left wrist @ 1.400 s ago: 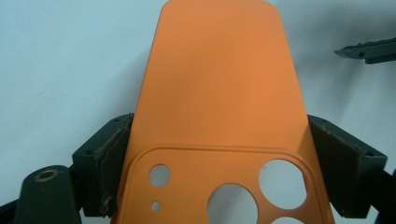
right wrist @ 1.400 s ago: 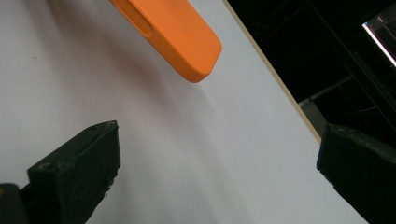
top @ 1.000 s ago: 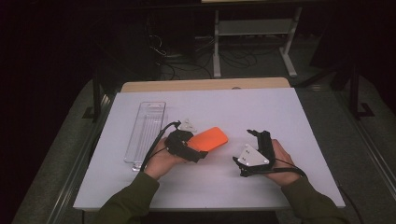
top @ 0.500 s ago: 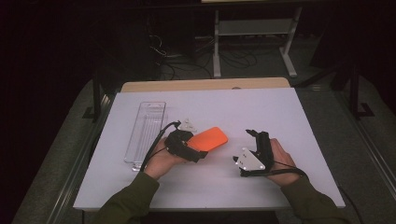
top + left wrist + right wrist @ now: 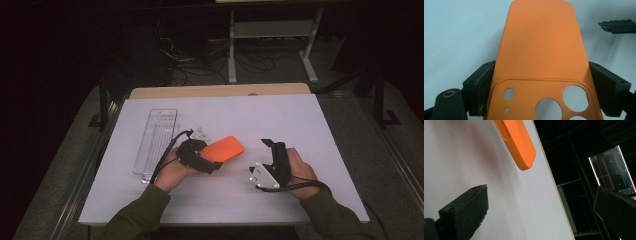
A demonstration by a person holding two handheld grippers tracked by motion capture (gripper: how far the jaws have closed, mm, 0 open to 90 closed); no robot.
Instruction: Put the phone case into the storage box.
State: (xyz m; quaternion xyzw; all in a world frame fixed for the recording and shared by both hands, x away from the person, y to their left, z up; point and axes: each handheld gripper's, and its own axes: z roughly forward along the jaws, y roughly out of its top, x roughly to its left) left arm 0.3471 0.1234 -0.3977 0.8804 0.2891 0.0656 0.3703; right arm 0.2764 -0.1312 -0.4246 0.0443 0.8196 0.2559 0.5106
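Under both hands spreads the white counter, the biggest thing in sight. To the outer side of the left hand-held gripper, just beside the person's left hand, lies a long clear plastic tray; it looks bare inside, though its transparency makes that hard to swear to. Clamped in that left hand-held gripper is the orange phone case, its camera-cutout end sitting between the two pads, which press on its long side edges, while the plain end juts forward toward the right hand-held gripper, near it but not touching. That right hand-held gripper has its jaws standing well apart with nothing between them, and from its own camera the case's free end hangs above the counter ahead. The case reads as light, thin and somewhat flexible, with a matte, rubbery skin that should grip well; squeezed hard across its width it may bow. A second hold is probably best taken on the side edges near the free end.
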